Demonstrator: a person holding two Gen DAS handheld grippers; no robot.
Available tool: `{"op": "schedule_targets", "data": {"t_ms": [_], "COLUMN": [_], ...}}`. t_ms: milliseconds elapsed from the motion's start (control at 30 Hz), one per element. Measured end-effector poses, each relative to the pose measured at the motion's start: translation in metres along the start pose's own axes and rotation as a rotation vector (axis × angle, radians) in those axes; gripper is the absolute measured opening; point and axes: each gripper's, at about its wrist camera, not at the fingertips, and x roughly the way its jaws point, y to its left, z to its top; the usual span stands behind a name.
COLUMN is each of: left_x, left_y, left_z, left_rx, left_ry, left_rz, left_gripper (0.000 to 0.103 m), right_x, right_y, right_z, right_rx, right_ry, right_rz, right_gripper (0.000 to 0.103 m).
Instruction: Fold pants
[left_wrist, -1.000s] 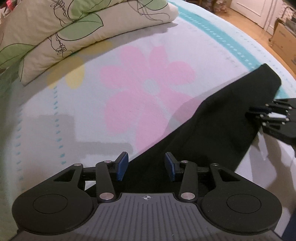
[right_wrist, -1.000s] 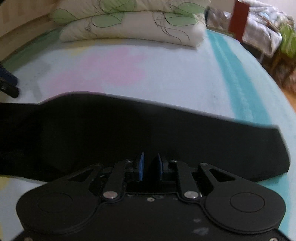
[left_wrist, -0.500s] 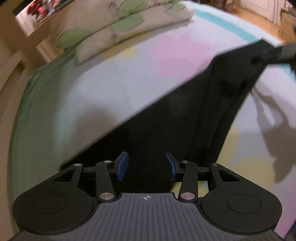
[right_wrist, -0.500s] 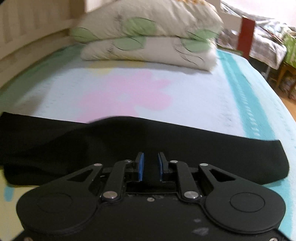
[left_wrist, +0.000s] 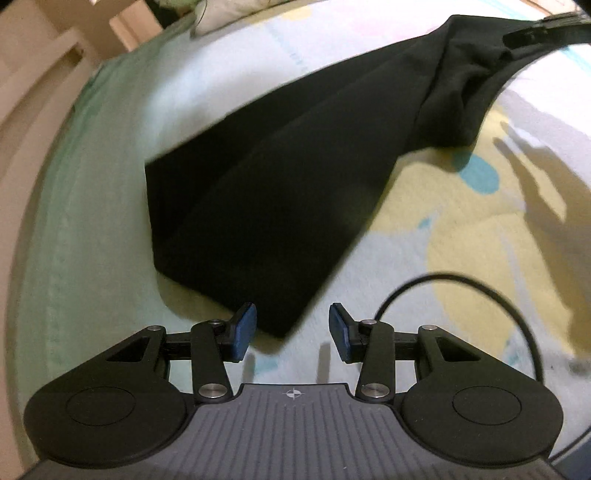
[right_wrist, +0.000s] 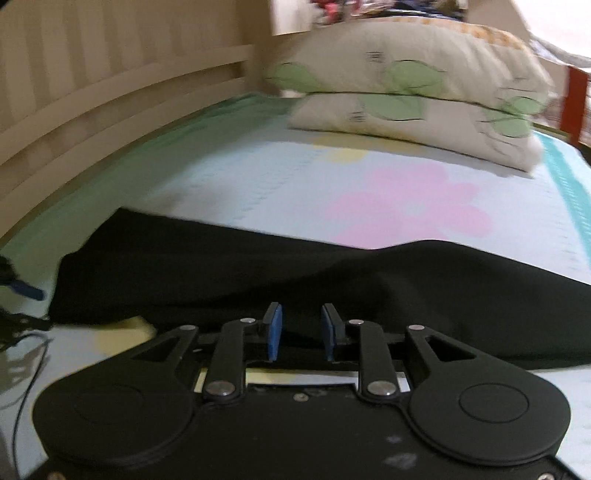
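Black pants (left_wrist: 280, 177) lie folded lengthwise on the bed, one end near me, the rest running up to the far right. My left gripper (left_wrist: 291, 332) is open and empty, its tips just short of the near corner of that end. In the right wrist view the pants (right_wrist: 258, 273) stretch across the bed as a long band. My right gripper (right_wrist: 298, 330) is narrowly open, with the near edge of the cloth lying between its blue pads (right_wrist: 275, 330). The right gripper also shows in the left wrist view (left_wrist: 543, 29), at the far top right on the pants.
Two leaf-print pillows (right_wrist: 413, 96) are stacked at the head of the bed. A cream slatted bed frame (right_wrist: 92, 110) runs along the left side. A black cable (left_wrist: 480, 291) loops on the flowered sheet (left_wrist: 461, 240) right of the left gripper.
My left gripper has swung along the pants to their other end, staying open. My right gripper has opened slightly on the cloth edge and turned towards the headboard.
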Motion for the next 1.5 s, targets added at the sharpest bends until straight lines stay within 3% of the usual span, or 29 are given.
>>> {"op": "schedule_targets", "data": {"t_ms": [100, 233, 367, 600, 667, 767, 833, 967, 1200, 1300, 1500], "left_x": [-0.001, 0.005, 0.002, -0.002, -0.007, -0.012, -0.023, -0.056, -0.075, -0.051, 0.005], "left_y": [-0.004, -0.017, -0.017, -0.040, -0.040, -0.031, -0.024, 0.003, 0.058, 0.080, 0.098], "left_z": [-0.006, -0.010, -0.010, 0.000, 0.000, -0.002, 0.004, 0.033, 0.112, 0.147, 0.175], "left_rx": [0.007, 0.065, -0.011, 0.115, 0.121, 0.095, 0.070, 0.049, 0.004, -0.035, -0.143], "left_ry": [-0.019, -0.056, -0.156, -0.229, -0.241, -0.250, -0.261, -0.302, -0.332, -0.289, -0.184], "left_rz": [-0.006, 0.071, 0.155, 0.248, 0.220, 0.152, 0.111, 0.062, 0.123, 0.169, 0.175], "left_gripper": [0.042, 0.043, 0.043, 0.041, 0.023, 0.007, 0.004, 0.004, 0.004, 0.004, 0.004], "right_x": [0.011, 0.021, 0.028, 0.030, 0.032, 0.036, 0.037, 0.037, 0.045, 0.048, 0.049], "right_y": [0.014, 0.021, 0.019, 0.021, 0.020, 0.019, 0.020, 0.024, 0.020, 0.019, 0.019], "right_z": [0.000, -0.003, -0.004, -0.008, -0.009, -0.011, -0.011, -0.011, -0.011, -0.013, -0.017], "right_rx": [-0.032, -0.009, 0.043, 0.048, 0.055, 0.078, 0.084, 0.052, 0.089, 0.095, 0.077], "right_ry": [0.025, 0.068, 0.106, 0.131, 0.140, 0.152, 0.155, 0.135, 0.127, 0.130, 0.114], "right_rz": [0.010, 0.037, 0.048, 0.037, 0.041, 0.050, 0.056, 0.044, 0.046, 0.051, 0.067], "right_gripper": [0.026, 0.027, 0.027, 0.028, 0.028, 0.028, 0.028, 0.028, 0.028, 0.028, 0.028]}}
